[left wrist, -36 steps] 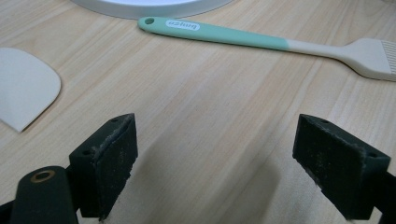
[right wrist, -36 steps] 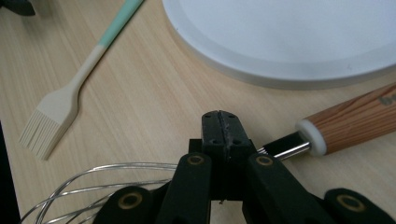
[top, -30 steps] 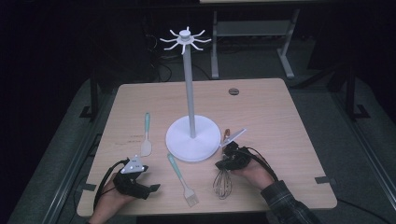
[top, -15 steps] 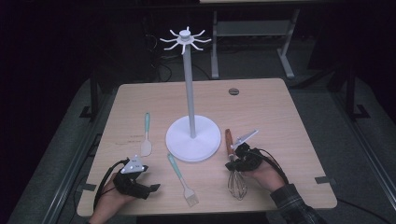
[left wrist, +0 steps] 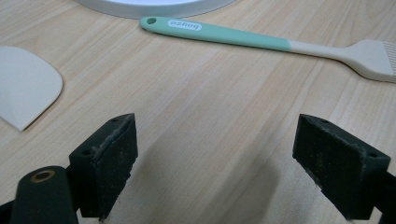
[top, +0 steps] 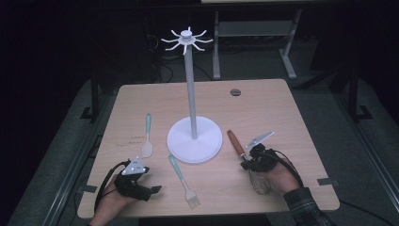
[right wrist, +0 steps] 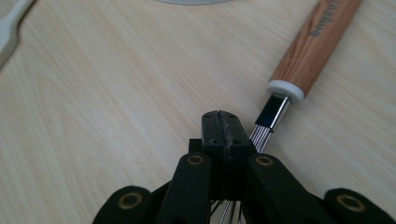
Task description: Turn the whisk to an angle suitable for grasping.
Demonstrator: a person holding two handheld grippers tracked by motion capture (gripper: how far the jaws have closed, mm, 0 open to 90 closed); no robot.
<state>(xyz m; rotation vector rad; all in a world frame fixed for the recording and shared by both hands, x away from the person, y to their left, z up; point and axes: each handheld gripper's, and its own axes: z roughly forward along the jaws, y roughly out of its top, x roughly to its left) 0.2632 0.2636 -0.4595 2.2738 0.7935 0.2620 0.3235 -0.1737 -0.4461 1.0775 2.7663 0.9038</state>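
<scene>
**Right gripper over the whisk, left gripper resting wide**

In the high view a light wooden table (top: pixel 291 117) fills the middle of the frame, with a white stand (top: pixel 194 136) on a round base near its centre and a crown of hooks at the top of its pole. The right gripper (top: pixel 248 162) sits at the lower right of that frame, held in a hand whose sleeve comes in from the bottom edge. It is right over the whisk (top: pixel 244 160), whose wooden handle points up and left toward the stand's base while the wire loops lie under the hand. In the right gripper view the two black jaws are pressed together with nothing between them; the whisk's wire neck (right wrist: pixel 266 133) runs just beside their tips on the right, and the wooden handle (right wrist: pixel 317 42) stretches to the upper right corner. Whether the jaws touch the wires, I cannot tell.

The left gripper (top: pixel 149 189) lies at the lower left of the high view, low on the table. In the left gripper view its jaws are spread wide over bare wood, pinching nothing. Beyond them, across the top of that view, lies a pastry brush (left wrist: pixel 261 39) with a mint-green handle, and at the left edge shows the pale blade of a spatula (left wrist: pixel 23 86). In the high view the spatula (top: pixel 147 136) lies left of the stand's base, and the brush (top: pixel 182 175) lies lower, between the two grippers.
</scene>
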